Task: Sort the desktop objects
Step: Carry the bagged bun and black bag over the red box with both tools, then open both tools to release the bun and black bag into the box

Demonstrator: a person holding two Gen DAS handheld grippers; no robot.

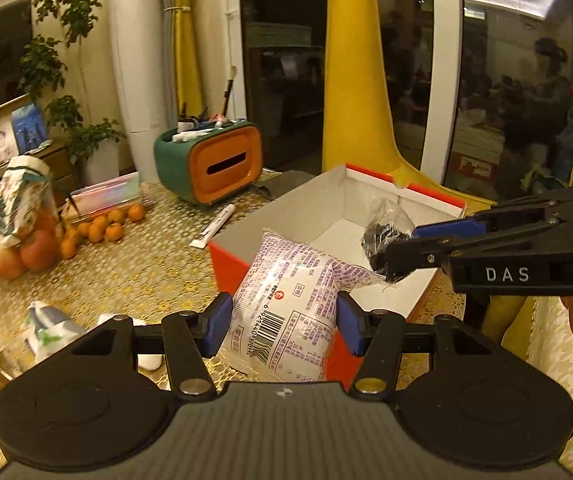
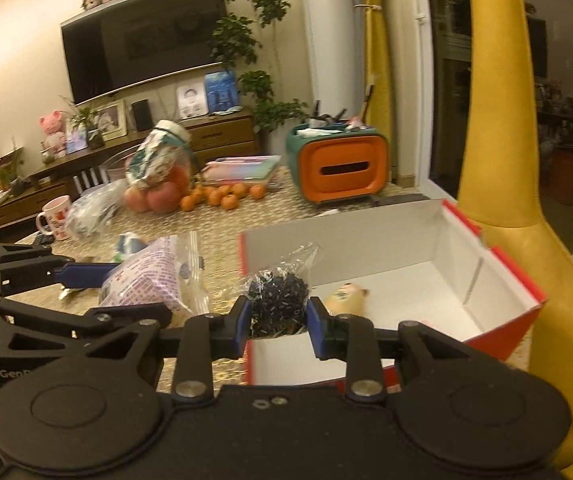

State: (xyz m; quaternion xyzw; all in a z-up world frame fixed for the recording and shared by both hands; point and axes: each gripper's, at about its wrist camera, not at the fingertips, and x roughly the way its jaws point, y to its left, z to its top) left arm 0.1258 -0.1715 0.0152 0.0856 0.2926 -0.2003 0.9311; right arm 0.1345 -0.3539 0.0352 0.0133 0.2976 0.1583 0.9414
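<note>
Left wrist view showed the left gripper (image 1: 284,312) clamped on a purple-printed snack packet (image 1: 286,300) at the red cardboard box's (image 1: 228,268) near wall. Right gripper (image 2: 279,320) pinched a clear bag of black bits (image 2: 278,300) above that box (image 2: 506,280).

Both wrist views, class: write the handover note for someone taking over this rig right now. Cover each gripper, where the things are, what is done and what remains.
Left gripper: shut on the white packet with purple print, held at the near wall of the red box.
Right gripper: shut on the clear bag of small dark pieces, over the box's near edge.
Done: one small yellowish item already lies in the box.
Left: drop both held items into the box. A white tube, a crumpled wrapper and other loose things lie on the table; the oranges sit farther back.
</note>
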